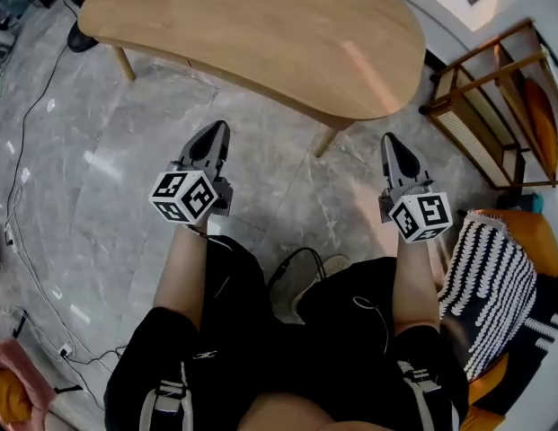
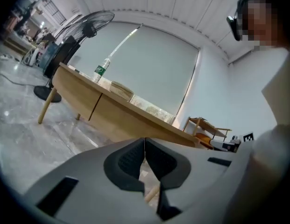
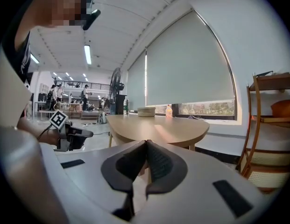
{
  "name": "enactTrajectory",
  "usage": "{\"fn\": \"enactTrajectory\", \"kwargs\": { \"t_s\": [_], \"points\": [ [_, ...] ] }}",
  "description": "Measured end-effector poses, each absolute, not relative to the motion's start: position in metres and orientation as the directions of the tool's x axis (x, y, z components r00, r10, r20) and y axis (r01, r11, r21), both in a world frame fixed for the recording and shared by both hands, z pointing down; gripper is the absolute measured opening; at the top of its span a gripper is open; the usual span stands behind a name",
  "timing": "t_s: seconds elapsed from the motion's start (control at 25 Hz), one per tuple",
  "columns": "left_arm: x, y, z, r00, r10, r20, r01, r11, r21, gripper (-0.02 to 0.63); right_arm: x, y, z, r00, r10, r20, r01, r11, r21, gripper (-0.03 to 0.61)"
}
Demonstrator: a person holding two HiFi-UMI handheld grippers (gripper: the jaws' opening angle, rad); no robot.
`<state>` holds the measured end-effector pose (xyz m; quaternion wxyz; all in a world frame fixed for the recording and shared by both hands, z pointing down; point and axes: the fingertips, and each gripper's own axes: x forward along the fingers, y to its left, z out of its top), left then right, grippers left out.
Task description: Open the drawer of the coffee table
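The coffee table (image 1: 261, 34) is finished in pale honey-coloured wood. The floor (image 1: 90, 169) is patterned as grey marble with white veins. The left gripper (image 1: 215, 131) and right gripper (image 1: 389, 142) are coloured dark grey, and their cubes are marked with black-and-white squares. A cushion (image 1: 490, 285) is striped in black and white. A seat (image 1: 535, 241) is covered in orange. Black shorts (image 1: 261, 348) are worn.

Open floor (image 1: 153, 151) lies between the person's knees and the table (image 1: 261, 34), with room either side of its near leg (image 1: 332, 140). A shelf (image 1: 472, 142) and a striped cushion (image 1: 490, 281) hem in the right.
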<state>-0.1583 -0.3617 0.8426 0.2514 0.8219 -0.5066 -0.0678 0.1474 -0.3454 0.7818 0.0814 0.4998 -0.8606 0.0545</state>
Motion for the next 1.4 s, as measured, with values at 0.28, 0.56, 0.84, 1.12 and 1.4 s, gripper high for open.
{"fn": "enactTrajectory", "kwargs": {
  "t_s": [0.28,0.56,0.84,1.12,1.4],
  "points": [
    [-0.161,-0.381,0.87,0.594,-0.804,-0.004,-0.539,-0.402,0.74,0.246,0.124,-0.36,0.813,-0.611,-0.75,0.253,-0.788,0.606,-0.107,0.204],
    [-0.163,-0.421,0.899,0.648,-0.76,-0.062,-0.417,-0.421,0.805,0.276,0.113,-0.379,0.825,-0.619,-0.756,0.214,-0.785,0.593,-0.176,0.224],
    [-0.147,-0.456,0.897,0.632,-0.727,-0.268,-0.13,-0.44,0.888,0.279,0.098,-0.391,0.835,-0.638,-0.737,0.223,-0.77,0.616,-0.167,0.232],
    [-0.138,-0.484,0.899,0.623,-0.72,-0.306,-0.095,-0.458,0.884,0.279,0.086,-0.402,0.843,-0.628,-0.74,0.241,-0.777,0.612,-0.146,0.162],
    [-0.138,-0.488,0.899,0.585,-0.738,-0.336,-0.082,-0.467,0.88,0.278,0.084,-0.398,0.843,-0.65,-0.723,0.234,-0.758,0.639,-0.132,0.133]
  ]
}}
